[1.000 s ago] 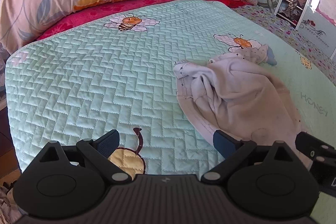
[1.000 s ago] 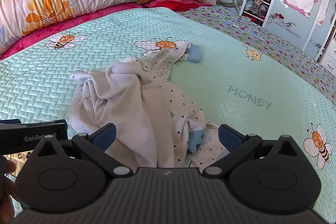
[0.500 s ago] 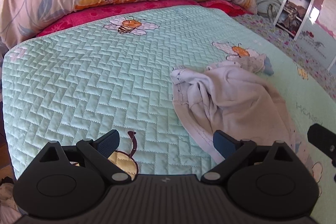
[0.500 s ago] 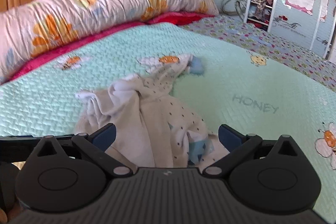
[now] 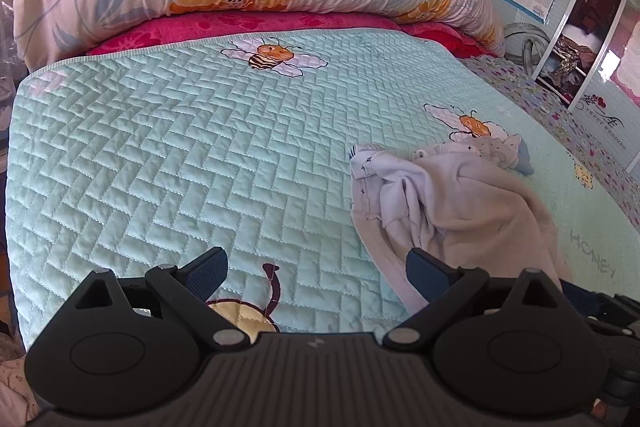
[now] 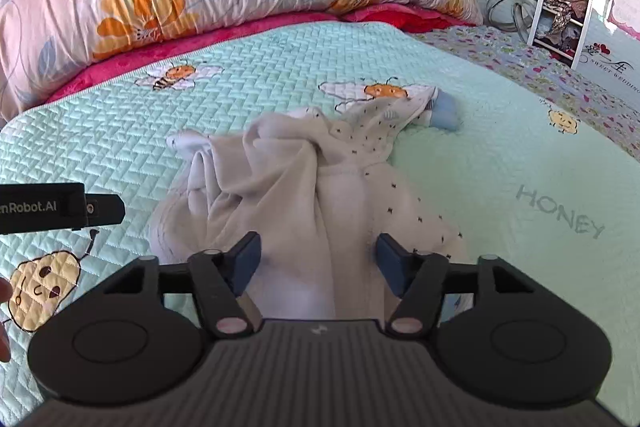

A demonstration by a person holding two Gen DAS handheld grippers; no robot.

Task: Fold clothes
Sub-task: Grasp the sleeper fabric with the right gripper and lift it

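On the bed's bee-print quilt (image 6: 280, 83) lies one crumpled white garment (image 6: 288, 179), star-dotted, with a blue cuff. Two claws in play: right claw (image 6: 316, 259) has just been closing, now half-apart, cloth bunched between its pads; left claw (image 5: 316, 271) gapes wide, gripping nothing, beside the garment's hem.

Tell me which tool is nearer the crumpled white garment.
Right. The right tool straddles the white garment, its jaws having just been closing around the near folds. The left tool sits beside it, over bare quilt.
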